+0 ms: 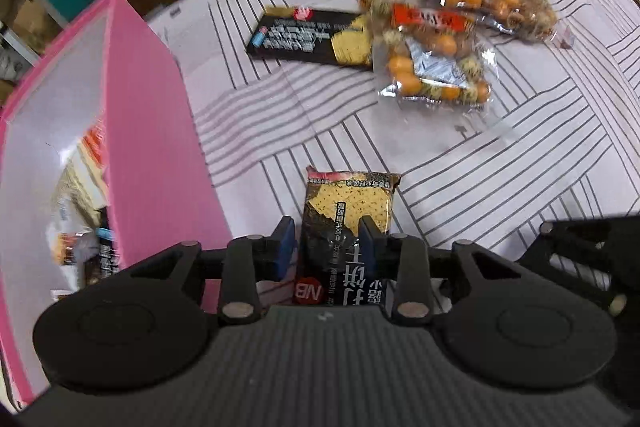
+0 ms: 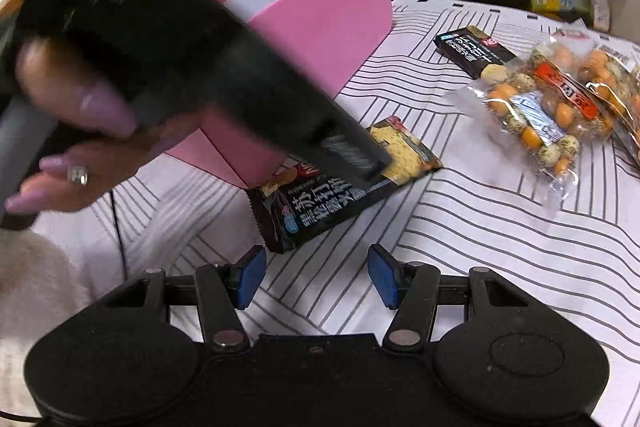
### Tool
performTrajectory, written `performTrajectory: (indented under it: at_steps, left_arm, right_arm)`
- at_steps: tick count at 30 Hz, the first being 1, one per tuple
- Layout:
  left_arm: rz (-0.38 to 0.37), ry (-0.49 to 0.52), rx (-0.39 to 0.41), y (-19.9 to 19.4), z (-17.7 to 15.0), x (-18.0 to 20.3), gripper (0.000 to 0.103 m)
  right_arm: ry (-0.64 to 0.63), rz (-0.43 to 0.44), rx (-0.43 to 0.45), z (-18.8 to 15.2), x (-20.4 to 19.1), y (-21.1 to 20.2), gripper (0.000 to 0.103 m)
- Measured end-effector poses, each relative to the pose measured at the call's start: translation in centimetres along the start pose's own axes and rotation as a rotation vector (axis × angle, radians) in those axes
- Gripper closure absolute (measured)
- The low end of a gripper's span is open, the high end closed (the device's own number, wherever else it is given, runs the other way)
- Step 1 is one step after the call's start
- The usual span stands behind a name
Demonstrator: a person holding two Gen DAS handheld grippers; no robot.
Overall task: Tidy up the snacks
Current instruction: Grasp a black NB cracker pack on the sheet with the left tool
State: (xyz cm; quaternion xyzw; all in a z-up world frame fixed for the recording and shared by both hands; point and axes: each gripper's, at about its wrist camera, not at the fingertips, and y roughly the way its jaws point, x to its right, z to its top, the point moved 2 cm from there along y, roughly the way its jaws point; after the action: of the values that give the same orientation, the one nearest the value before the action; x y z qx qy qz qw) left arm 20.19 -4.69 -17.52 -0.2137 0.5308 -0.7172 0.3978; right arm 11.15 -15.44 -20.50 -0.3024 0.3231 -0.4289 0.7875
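a: left gripper (image 1: 327, 231) straddled the black cracker packet (image 1: 347, 223) beside the pink box (image 1: 152, 131), pads at its edges; pinched or loose?
b: couldn't tell. right gripper (image 2: 316, 277) spread, empty, ready to help

We saw a glossy foil cracker packet (image 1: 348, 223), clear shiny plastic snack bags (image 1: 436, 67), a matt pink card box (image 1: 148, 131), a smooth striped cloth (image 1: 520, 155) and matt black plastic grippers.
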Motion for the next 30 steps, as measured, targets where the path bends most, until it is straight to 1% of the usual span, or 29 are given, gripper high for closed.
performTrajectory:
  at_steps: [1, 2, 5, 6, 8, 9, 10, 12, 14, 16, 19, 21, 22, 23, 24, 26, 30]
  left_arm:
    - [-0.01, -0.017, -0.003, 0.1, 0.1, -0.2, 0.066]
    - [-0.022, -0.03, -0.001, 0.1, 0.2, -0.3, 0.061]
    - [-0.041, -0.045, -0.005, 0.5, 0.1, -0.5, 0.056]
    - [-0.048, -0.049, -0.005, 0.5, 0.1, -0.5, 0.056]
    - [-0.083, -0.078, -0.029, 0.8, 0.1, -0.5, 0.052]
    - [-0.09, -0.093, -0.041, 1.1, 0.1, -0.5, 0.052]
    - [-0.082, -0.093, -0.041, 1.1, 0.0, -0.4, 0.052]
    - [-0.068, -0.092, -0.032, 1.1, -0.1, -0.1, 0.052]
    - [-0.079, -0.115, -0.035, 0.9, -0.2, -0.3, 0.054]
    - [-0.107, -0.141, -0.035, 0.6, -0.2, -0.6, 0.054]
    - [-0.176, -0.19, -0.043, -0.1, -0.4, -1.0, 0.054]
    - [-0.258, -0.248, -0.06, -0.3, -0.8, -1.4, 0.054]
    - [-0.301, -0.293, -0.059, -0.4, -1.1, -1.7, 0.052]
    - [-0.323, -0.33, -0.04, -0.6, -1.5, -2.0, 0.052]
    - [-0.315, -0.334, -0.024, -0.8, -1.7, -1.9, 0.052]
    - [-0.258, -0.318, -0.001, -1.2, -2.2, -1.4, 0.052]
    - [-0.164, -0.311, 0.052, -1.3, -2.4, -0.7, 0.052]
  right_arm:
    - [-0.019, -0.013, 0.007, -0.2, -0.4, 0.3, 0.041]
    - [-0.043, -0.032, 0.026, -0.4, -0.9, 0.5, 0.04]
    - [-0.105, -0.082, 0.062, -0.5, -2.0, 1.3, 0.038]
    - [-0.123, -0.104, 0.076, -0.6, -2.4, 1.6, 0.037]
    - [-0.172, -0.143, 0.098, -0.7, -3.1, 2.3, 0.032]
    - [-0.19, -0.162, 0.103, -0.8, -3.3, 2.7, 0.029]
    - [-0.207, -0.181, 0.111, -0.8, -3.5, 2.9, 0.027]
    - [-0.233, -0.193, 0.114, -0.7, -3.5, 2.9, 0.026]
    - [-0.207, -0.197, 0.104, -0.6, -3.1, 2.4, 0.027]
    - [-0.184, -0.196, 0.09, -0.7, -2.6, 1.6, 0.027]
    - [-0.165, -0.252, 0.088, -1.0, -1.3, 0.3, 0.027]
    - [-0.122, -0.313, 0.084, -1.1, -0.2, -0.6, 0.027]
    - [-0.095, -0.303, 0.087, -1.2, 0.4, -1.1, 0.027]
    - [-0.063, -0.275, 0.088, -1.2, 0.9, -1.6, 0.027]
    - [-0.038, -0.246, 0.088, -1.2, 1.2, -1.8, 0.027]
    - [-0.023, -0.208, 0.093, -1.3, 1.3, -1.9, 0.027]
    - [-0.062, -0.186, 0.125, -1.1, 0.2, -1.2, 0.027]
